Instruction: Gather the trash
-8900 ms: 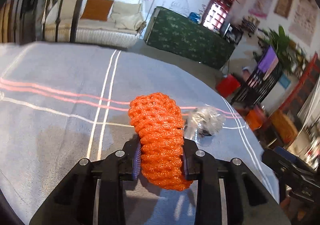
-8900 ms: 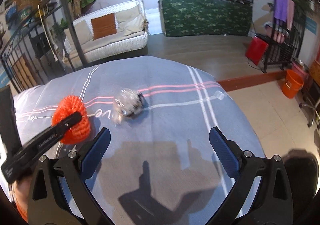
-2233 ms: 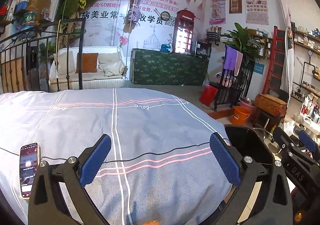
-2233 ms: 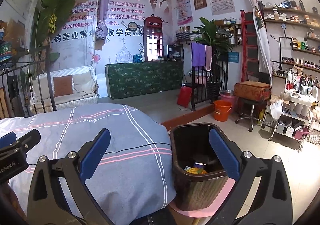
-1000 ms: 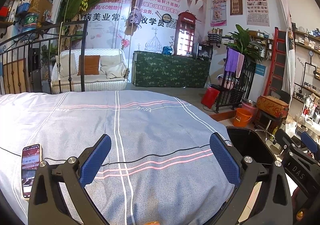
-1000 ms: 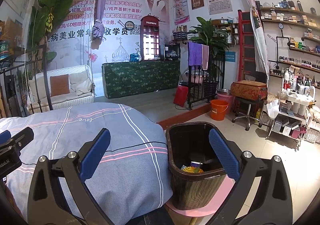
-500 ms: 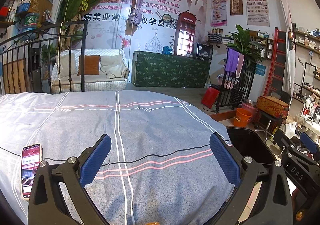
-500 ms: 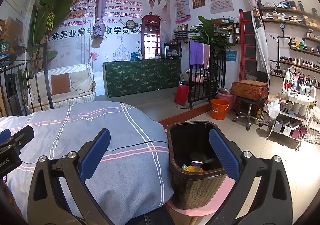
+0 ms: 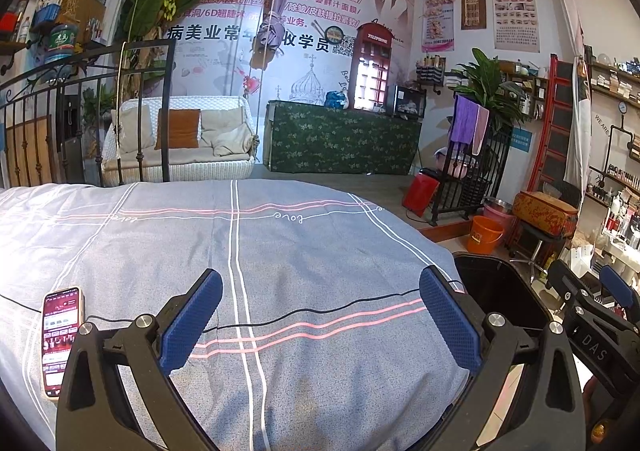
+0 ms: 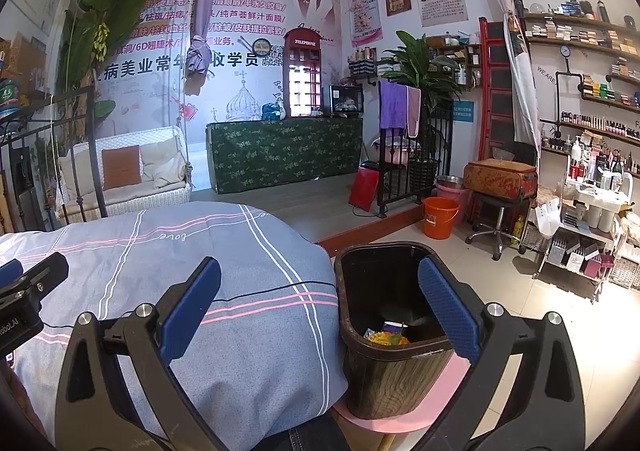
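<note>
A dark wood-grain trash bin (image 10: 394, 331) stands on a pink stool beside the bed; colourful trash (image 10: 386, 337) lies at its bottom. Its black rim also shows in the left wrist view (image 9: 500, 291). My left gripper (image 9: 320, 315) is open and empty above the grey striped bedspread (image 9: 300, 251). My right gripper (image 10: 320, 311) is open and empty, straddling the bed edge and the bin. The right gripper's body shows at the right of the left wrist view (image 9: 592, 315). No loose trash shows on the bed.
A phone (image 9: 62, 339) with a lit screen lies on the bed at the left, with a thin black cable (image 9: 320, 311) across the bedspread. An orange bucket (image 10: 440, 217), a stool and shelves stand on the tiled floor to the right.
The orange mesh sleeve once held in my left gripper is gone and both grippers stand open beside the bin. Over the last second almost nothing has moved.
</note>
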Demonstrator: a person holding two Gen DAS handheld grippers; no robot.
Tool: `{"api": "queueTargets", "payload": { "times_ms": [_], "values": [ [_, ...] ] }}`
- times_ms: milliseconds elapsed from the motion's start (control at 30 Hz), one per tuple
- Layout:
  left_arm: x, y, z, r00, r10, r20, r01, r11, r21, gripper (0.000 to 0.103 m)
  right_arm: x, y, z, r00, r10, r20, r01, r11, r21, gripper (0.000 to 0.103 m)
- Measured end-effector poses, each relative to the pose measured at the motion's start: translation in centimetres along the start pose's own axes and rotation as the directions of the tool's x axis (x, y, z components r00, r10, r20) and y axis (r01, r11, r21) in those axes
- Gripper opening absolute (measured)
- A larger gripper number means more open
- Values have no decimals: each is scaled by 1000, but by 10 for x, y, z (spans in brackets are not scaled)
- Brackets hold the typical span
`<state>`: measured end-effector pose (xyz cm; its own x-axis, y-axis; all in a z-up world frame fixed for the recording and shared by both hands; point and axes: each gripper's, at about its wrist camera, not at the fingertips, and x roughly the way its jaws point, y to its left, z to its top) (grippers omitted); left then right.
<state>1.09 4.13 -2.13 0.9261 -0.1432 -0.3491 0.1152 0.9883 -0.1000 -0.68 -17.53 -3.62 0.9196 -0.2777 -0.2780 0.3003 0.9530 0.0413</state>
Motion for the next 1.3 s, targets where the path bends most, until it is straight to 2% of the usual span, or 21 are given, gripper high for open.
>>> {"api": "queueTargets", "payload": {
  "times_ms": [1300],
  "values": [
    [-2,-1,1,1000,-5,-5,5,1000,-2,97,5,3,-5,1000,-6,-20,6,1000,-1,97]
  ]
}}
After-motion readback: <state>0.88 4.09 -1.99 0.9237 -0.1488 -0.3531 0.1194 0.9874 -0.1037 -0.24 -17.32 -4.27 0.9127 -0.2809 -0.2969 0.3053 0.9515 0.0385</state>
